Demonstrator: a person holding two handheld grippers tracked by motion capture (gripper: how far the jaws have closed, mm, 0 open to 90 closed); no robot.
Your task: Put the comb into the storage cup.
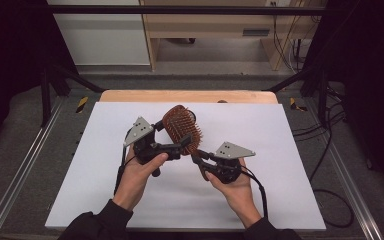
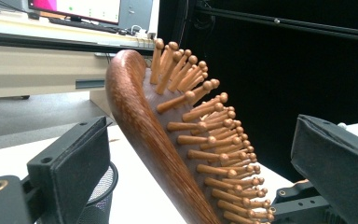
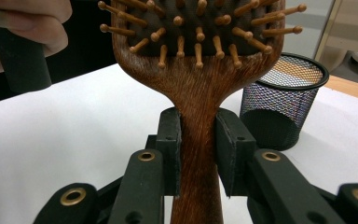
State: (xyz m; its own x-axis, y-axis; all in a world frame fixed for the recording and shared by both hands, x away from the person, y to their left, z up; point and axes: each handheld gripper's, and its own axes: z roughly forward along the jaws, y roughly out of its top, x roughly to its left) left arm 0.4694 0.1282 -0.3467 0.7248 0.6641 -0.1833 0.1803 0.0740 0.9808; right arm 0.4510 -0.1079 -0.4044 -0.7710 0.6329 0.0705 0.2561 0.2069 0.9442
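A brown wooden hairbrush [image 1: 182,127] with peg bristles is held up above the white board. My right gripper [image 1: 200,157] is shut on its handle, and in the right gripper view both pads press the narrow neck [image 3: 199,154] just below the head [image 3: 200,28]. My left gripper [image 1: 172,136] is open, its jaws spread wide on either side of the brush head. In the left gripper view the brush [image 2: 140,121] rises between the two pads without touching either. A hand grips each gripper from below.
A black mesh cup [image 3: 284,102] stands on the white board [image 1: 260,130] behind the brush, and its rim also peeks out beside the left jaw [image 2: 100,196]. Metal rails run along both sides of the table. Cables lie on the floor at the right.
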